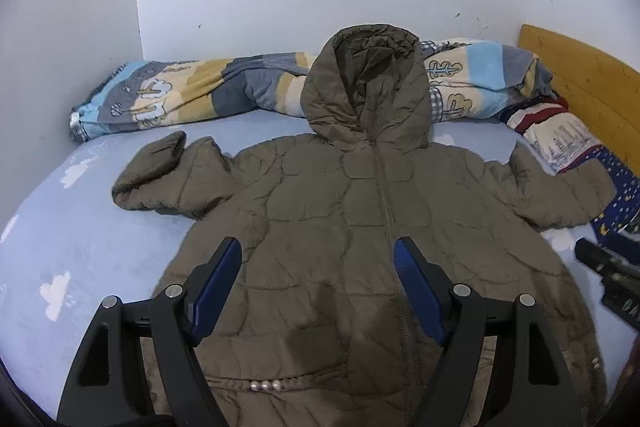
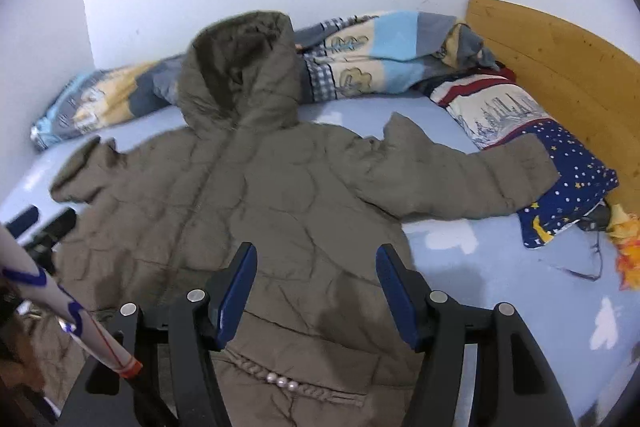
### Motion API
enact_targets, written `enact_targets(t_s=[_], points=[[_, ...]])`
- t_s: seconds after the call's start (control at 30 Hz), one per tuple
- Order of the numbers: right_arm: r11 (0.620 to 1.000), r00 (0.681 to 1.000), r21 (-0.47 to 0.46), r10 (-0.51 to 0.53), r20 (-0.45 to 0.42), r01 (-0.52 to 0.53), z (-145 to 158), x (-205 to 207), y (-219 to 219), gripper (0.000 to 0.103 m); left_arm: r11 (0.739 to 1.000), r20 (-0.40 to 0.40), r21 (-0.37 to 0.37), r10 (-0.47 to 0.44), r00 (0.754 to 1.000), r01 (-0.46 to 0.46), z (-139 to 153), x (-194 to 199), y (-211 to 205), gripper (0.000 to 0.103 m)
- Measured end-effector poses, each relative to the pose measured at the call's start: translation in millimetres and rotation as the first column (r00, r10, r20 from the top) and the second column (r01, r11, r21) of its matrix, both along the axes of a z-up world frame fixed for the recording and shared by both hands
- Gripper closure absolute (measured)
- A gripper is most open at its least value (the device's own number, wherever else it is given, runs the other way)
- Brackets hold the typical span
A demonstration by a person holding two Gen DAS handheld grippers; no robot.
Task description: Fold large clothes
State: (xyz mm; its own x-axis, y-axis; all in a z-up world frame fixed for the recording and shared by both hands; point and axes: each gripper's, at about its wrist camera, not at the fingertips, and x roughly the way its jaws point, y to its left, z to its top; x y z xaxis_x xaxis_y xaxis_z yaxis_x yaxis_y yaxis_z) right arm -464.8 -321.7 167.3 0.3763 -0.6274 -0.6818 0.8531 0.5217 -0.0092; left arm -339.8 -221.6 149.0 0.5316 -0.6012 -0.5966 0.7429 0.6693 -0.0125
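1. Bed (image 1: 100, 247) first: light blue sheet with white cloud shapes, white wall behind, wooden headboard (image 2: 560, 67) at the far right.
2. Jacket (image 1: 320, 211) is spread face up in the middle of the bed, zipped, olive and quilted. The hood points at the wall, and its top lies on the rolled blanket (image 1: 192, 87).
3. Sleeves: the one on the picture's left is bent back on itself, the other reaches out onto the starry pillow (image 2: 576, 179).
4. Pocket trim has three little pearls (image 2: 282, 381) (cute detail).
5. My left gripper (image 1: 318, 251) hangs over the lower front of the jacket, jaws apart, nothing between the pads.
6. My right gripper (image 2: 316, 255) is the same deal, spread wide over the jacket's lower right side and holding nothing.
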Motion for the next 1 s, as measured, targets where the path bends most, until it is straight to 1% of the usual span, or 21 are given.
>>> enact_targets(t_s=[0.07,0.2,0.27,0.37,0.63,1.0], points=[[1.0,1.0,-0.012,0.0,-0.01,0.0,-1.6,0.5,-0.1,0.037,1.0,0.008,-0.005,-0.001,1.0,0.001,1.5,-2.0,-0.2,0.025],[0.998,0.998,-0.066,-0.003,-0.066,-0.001,-5.7,2.6,4.4,0.037,1.0,0.052,-0.004,-0.009,0.999,0.009,1.4,-10.3,-3.8,0.025],[0.998,0.997,-0.062,0.001,-0.074,-0.006,-8.0,0.6,3.9,0.037,1.0,0.054,0.0,-0.012,0.998,0.012,0.2,-11.0,-5.4,0.025],[0.997,0.996,-0.074,-0.019,-0.09,0.013,-10.2,-5.7,1.4,0.036,1.0,0.05,0.005,-0.01,0.999,0.01,-2.6,-11.0,-8.4,0.025],[0.996,0.996,-0.067,-0.056,-0.075,0.051,-9.1,-18.0,-6.8,0.036,0.999,0.079,0.039,-0.034,0.996,0.031,-9.3,-14.2,-14.6,0.025],[0.995,0.992,-0.066,-0.082,-0.094,0.076,-15.9,-18.7,-17.0,0.035,0.996,0.073,0.071,-0.053,0.996,0.047,-17.0,-10.2,-20.8,0.025]])
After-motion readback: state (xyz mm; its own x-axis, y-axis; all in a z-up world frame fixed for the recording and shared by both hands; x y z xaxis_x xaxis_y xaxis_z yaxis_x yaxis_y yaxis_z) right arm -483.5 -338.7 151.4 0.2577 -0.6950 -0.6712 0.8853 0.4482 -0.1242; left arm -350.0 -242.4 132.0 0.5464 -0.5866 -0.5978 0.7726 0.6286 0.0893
